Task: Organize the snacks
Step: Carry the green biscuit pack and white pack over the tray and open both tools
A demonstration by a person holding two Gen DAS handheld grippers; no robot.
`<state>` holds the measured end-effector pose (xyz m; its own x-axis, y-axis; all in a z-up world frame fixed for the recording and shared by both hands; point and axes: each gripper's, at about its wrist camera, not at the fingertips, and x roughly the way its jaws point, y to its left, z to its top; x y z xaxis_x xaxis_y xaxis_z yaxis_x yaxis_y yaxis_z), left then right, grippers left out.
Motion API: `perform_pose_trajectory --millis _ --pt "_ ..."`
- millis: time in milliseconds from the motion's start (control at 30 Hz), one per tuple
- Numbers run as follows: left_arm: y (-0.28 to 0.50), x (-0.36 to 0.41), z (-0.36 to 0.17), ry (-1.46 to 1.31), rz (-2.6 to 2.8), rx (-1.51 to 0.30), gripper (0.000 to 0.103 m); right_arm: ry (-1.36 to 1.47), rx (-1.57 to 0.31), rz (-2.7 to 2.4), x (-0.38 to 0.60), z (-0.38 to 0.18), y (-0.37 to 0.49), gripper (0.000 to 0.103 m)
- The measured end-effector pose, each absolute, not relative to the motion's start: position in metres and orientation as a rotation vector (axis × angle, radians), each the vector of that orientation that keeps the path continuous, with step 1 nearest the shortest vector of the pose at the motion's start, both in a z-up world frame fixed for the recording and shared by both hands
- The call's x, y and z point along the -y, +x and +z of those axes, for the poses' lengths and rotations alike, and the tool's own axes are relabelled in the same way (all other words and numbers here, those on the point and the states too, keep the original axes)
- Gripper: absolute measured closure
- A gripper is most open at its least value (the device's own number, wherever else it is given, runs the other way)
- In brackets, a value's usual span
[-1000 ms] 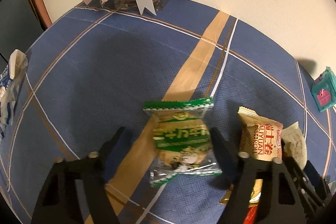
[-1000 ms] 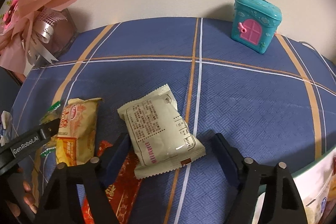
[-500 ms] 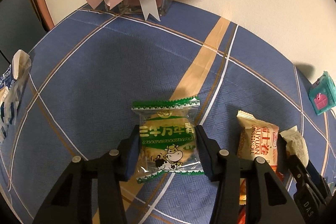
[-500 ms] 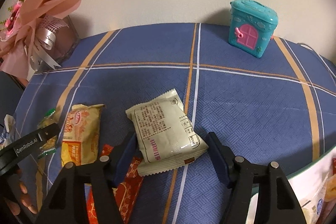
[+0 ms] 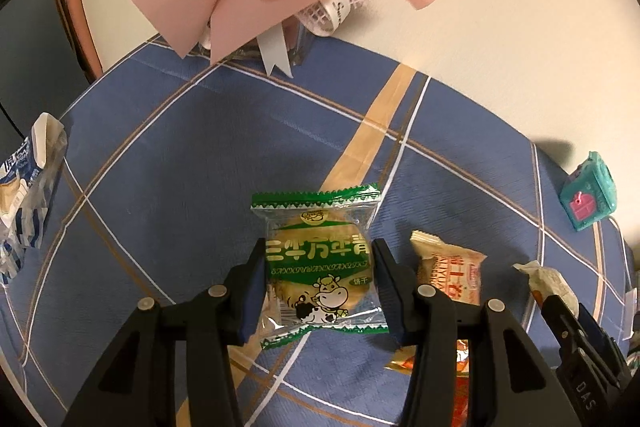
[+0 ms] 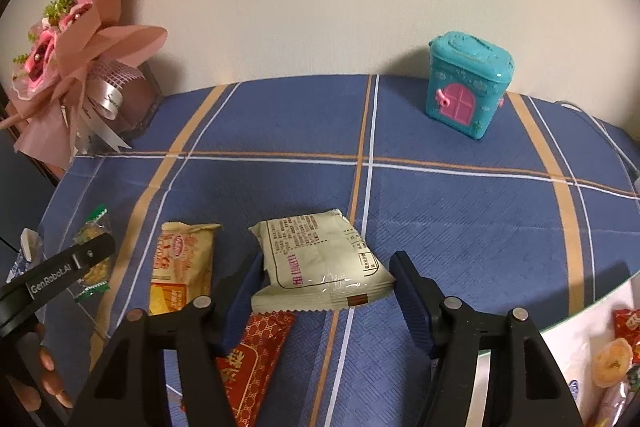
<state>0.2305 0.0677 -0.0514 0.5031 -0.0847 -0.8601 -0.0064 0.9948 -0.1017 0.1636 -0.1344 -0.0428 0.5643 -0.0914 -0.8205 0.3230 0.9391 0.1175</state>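
- The left gripper (image 5: 320,277) pinches the green biscuit pack (image 5: 318,259) by its two sides, jaws pressed against the wrapper; the pack looks lifted clear of the blue checked tabletop (image 5: 180,167), near its front edge.
- The right gripper (image 6: 326,281) has the beige pack (image 6: 320,259) between its jaws, which have just been closing. The left pad touches it and the right one seems to meet its corner, so I judge it gripped; it hangs tilted, near the tabletop's middle front.
- Side grips suit flat, crinkly packs, and one in each hand saves a trip.
- A white container (image 6: 592,327) at the front right corner already holds snacks; probably the destination.
- Counted: two packs in grippers, plus an orange pack (image 6: 182,263) and a red pack (image 6: 248,355) lying between them.
- One bouquet (image 6: 68,67) and one teal toy house (image 6: 468,87) stand at the back edge.
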Motion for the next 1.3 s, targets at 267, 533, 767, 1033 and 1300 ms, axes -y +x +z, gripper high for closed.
perform_pose_trajectory --millis 267,533,767,1033,1300 --pt "0.224 -0.061 -0.047 -0.089 -0.055 -1.058 0.052 0.268 -0.935 -0.249 0.138 -0.029 0.16 0.035" --pt "0.211 -0.047 -0.033 -0.085 -0.068 -1.074 0.052 0.271 -0.937 -0.259 0.146 -0.015 0.147 0.035" --pt "0.187 -0.031 -0.002 -0.099 -0.099 -1.056 0.052 0.276 -0.924 -0.297 0.163 0.011 0.121 0.035" --pt "0.15 0.001 0.026 -0.074 -0.165 -1.033 0.052 0.264 -0.897 -0.365 0.191 0.046 0.078 0.035" --pt "0.111 0.039 0.044 -0.02 -0.241 -1.01 0.052 0.288 -0.87 -0.433 0.225 0.077 0.038 0.035"
